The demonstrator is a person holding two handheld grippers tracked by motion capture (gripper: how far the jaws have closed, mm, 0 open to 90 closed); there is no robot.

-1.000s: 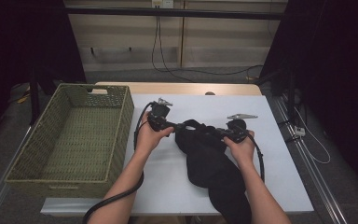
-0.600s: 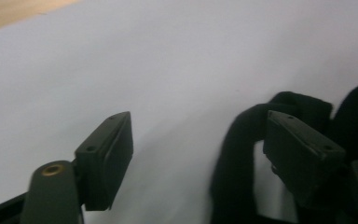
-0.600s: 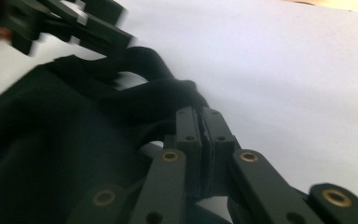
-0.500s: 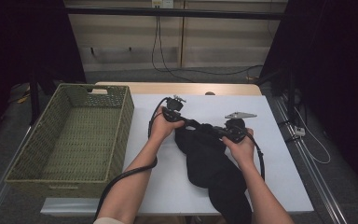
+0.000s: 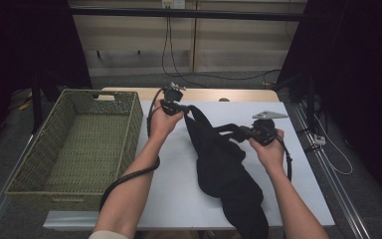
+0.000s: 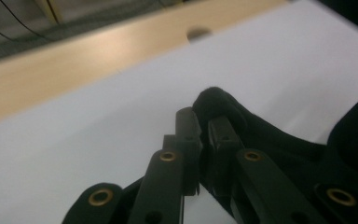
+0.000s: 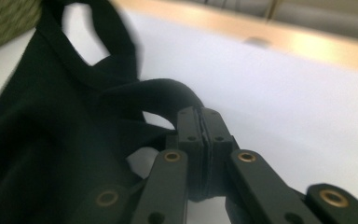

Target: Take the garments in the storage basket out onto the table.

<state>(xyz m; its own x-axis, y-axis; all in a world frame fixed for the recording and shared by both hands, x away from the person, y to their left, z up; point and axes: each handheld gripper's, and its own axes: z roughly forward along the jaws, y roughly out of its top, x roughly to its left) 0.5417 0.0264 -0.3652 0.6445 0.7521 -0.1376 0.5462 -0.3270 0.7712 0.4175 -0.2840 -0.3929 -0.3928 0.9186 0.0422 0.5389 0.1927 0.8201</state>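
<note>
At far left of the high view, a green woven basket standing on the bench, just beside the white sheet that covers most of the bench top. Right of the basket, the left tool raised above the sheet, its jaws just closed and now clamped on a strap of the black garment; in the left gripper view, a fold of black cloth pinched between the two jaw tips, with the white sheet and the bare wooden bench edge beyond. From that grip, the garment hanging down and to the right, its upper part lifted clear, its lower part trailing over the near edge of the bench. Farther right, the right tool pressed together on a second strap of the same garment; in the right gripper view, a thin layer of cloth caught between the closed jaws, more straps looping off to the left. Straps stretched between the two tools, well apart from the basket.
</note>
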